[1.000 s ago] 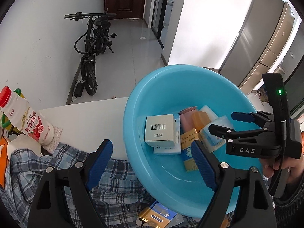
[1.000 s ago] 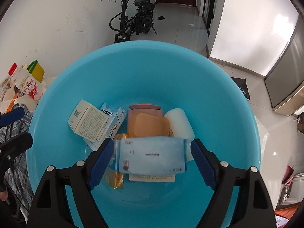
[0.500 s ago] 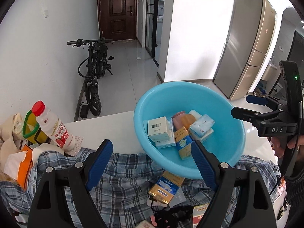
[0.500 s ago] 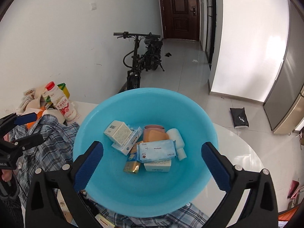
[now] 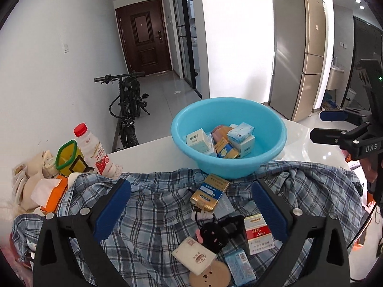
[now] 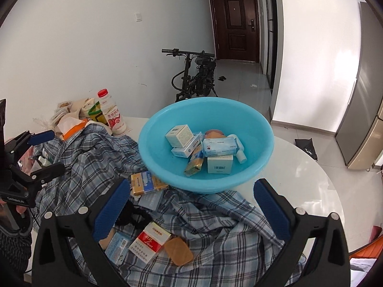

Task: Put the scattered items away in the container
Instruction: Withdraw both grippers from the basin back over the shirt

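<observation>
Both claws have pulled back from the basin since a second ago, and the tissue pack the right one carried now lies inside it.

Left wrist view: the left claw (image 5: 191, 205) is opening, nothing between its blue pads. Blue basin (image 5: 275, 141) sits at twelve o'clock from it, well apart, on the white table (image 5: 148, 148), loaded with small boxes. Right between the fingers, on the plaid shirt (image 5: 153, 215), lie a gold and blue pack (image 5: 210, 192), a red and white pack (image 5: 258, 235) and a black furry thing (image 5: 214, 234) I can't identify. Over at three o'clock the right claw (image 5: 330, 124) shows, half cut off by the frame.

Right wrist view: the right claw (image 6: 191, 205) is spread wide and empty. Basin (image 6: 167, 129) at twelve o'clock, tissue pack (image 6: 220, 146) on top of the pile. Red and white pack (image 6: 149, 241) and a tan disc (image 6: 179, 251) lie at six o'clock. A light blue pack is partly hidden by the left finger. The left claw (image 6: 45, 150) peeks in at nine o'clock.
</observation>
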### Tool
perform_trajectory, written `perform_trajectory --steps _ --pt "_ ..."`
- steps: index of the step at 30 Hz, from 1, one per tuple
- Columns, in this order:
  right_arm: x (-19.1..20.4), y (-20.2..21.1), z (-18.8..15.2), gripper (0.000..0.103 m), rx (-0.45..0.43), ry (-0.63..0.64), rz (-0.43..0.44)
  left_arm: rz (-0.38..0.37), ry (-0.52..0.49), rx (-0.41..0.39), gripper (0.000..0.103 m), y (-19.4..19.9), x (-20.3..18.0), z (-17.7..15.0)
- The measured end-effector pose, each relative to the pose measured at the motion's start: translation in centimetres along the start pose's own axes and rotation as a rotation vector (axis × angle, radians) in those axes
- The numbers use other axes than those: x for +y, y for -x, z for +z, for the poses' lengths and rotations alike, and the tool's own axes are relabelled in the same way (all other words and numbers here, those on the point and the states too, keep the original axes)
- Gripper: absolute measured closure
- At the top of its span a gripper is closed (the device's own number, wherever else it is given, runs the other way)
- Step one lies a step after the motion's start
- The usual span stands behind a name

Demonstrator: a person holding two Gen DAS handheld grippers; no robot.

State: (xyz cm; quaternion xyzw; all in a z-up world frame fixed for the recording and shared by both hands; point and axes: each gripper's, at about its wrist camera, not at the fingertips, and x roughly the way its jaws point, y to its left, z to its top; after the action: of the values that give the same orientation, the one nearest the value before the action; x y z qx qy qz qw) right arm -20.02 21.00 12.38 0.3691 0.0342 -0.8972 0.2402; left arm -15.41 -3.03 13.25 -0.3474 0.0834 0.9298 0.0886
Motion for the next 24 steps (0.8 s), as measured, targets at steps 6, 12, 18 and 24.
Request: perform_trajectory --steps 6,12,18,24 --pt "2.8 3.3 -4.1 0.000 0.009 0.046 -0.023 -0.014 0.017 -0.016 0.000 1.4 -0.8 -4.3" --pt "4.2 5.7 -8.7 0.000 -0.048 0.031 0.028 0.025 0.050 -0.016 0.000 2.1 -1.5 -8.4" --pt "4.8 6.8 -13.4 0.000 -0.107 -0.005 -0.020 0.007 0.103 0.040 0.000 2.0 -2.5 -13.2" --pt "4.8 4.9 -17.1 0.000 -0.044 -0.010 -0.041 -0.032 0.097 0.067 0.000 2.0 -4.6 -16.8"
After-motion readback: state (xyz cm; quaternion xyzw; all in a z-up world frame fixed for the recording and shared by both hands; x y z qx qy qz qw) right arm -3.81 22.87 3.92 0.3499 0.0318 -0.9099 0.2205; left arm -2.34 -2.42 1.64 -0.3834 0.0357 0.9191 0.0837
